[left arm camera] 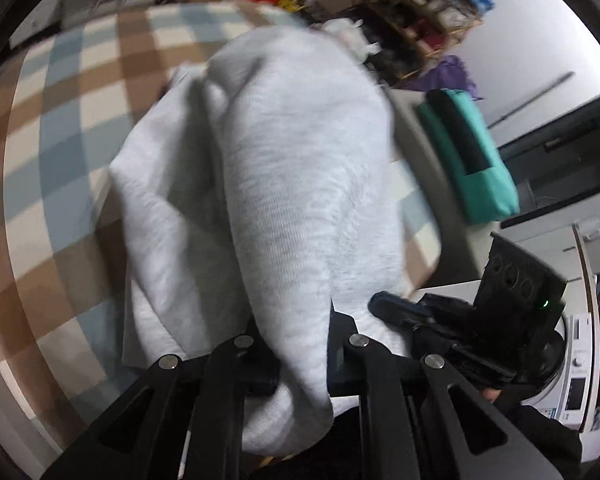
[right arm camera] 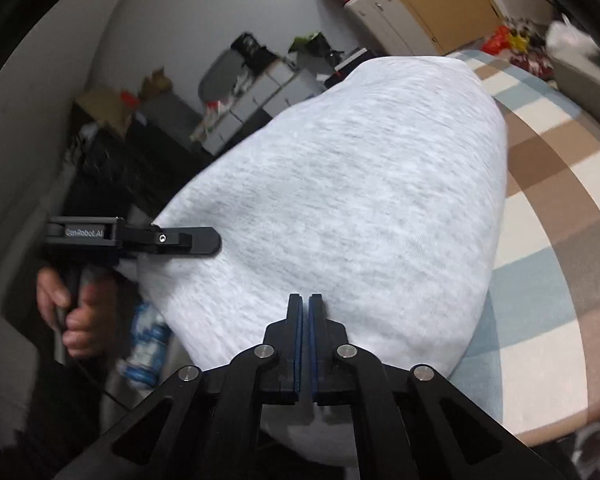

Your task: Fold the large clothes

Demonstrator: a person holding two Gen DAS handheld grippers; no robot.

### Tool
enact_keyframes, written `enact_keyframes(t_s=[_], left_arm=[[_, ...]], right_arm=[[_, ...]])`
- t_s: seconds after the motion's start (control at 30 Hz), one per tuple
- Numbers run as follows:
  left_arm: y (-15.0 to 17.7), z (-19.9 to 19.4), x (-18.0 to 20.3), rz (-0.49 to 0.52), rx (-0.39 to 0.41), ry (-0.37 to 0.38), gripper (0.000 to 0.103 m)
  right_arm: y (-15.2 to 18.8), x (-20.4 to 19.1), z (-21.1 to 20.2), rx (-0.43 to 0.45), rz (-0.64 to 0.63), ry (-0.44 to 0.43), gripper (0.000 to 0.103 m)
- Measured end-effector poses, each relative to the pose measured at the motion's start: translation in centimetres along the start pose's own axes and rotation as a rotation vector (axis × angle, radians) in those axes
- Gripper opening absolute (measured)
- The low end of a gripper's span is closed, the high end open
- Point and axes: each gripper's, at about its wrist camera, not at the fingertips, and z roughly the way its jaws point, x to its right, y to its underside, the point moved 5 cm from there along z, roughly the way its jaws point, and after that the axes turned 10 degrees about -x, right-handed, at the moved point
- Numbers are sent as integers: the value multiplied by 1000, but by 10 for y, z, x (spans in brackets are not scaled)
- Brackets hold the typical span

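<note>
The light grey sweatshirt [right arm camera: 340,208] hangs bunched above the checked bedspread [left arm camera: 52,128], lifted between my two tools. My left gripper [left arm camera: 300,344] is clenched on a fold of it. My right gripper [right arm camera: 305,320] is pinched closed at its edge; whether cloth sits between those blue pads [right arm camera: 298,344] I cannot tell.

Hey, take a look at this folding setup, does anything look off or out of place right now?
Mostly no. The grey garment hangs bunched between the left gripper and right gripper, not yet flat on the checked cover. One oddity: a blue-and-white bottle appears to lie beneath the garment's edge, near the person's hand.
</note>
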Motion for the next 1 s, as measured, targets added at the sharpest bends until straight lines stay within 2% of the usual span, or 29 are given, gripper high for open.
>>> enact_keyframes(t_s=[0.13,0.27,0.4,0.5,0.57,0.6,0.7,0.73,0.8,0.87,0.93,1.0], left_arm=[[-6,21,-31,-43,-12,4,9],[-4,25,-54,-90,-3,85,10],[0,33,-79,-143,43,160,15],[12,25,-89,-194,77,196,23],[15,10,-84,-203,94,157,26],[21,-3,-81,-203,115,110,26],[38,-57,-56,-148,251,-61,26],[45,-76,-38,-116,321,-91,26],[55,-88,-9,-48,380,-39,33],[61,-75,15,14,364,24,56],[56,-40,24,42,304,29,56],[48,4,2,-23,219,-7,56]], right_arm=[[-8,14,34,-143,64,-52,0],[-10,-4,44,-182,-67,67,0],[-23,-11,65,-241,-64,65,0],[-28,-18,72,-252,-81,81,0],[-28,-26,77,-255,-93,93,0],[-29,-27,79,-262,-91,96,0],[-28,-26,78,-290,-80,91,0],[-30,-26,80,-300,-72,87,0],[-34,-24,85,-318,-58,75,0],[-40,-23,91,-328,-47,68,0],[-47,-21,90,-328,-15,25,0],[-54,-17,81,-305,27,-39,0]])
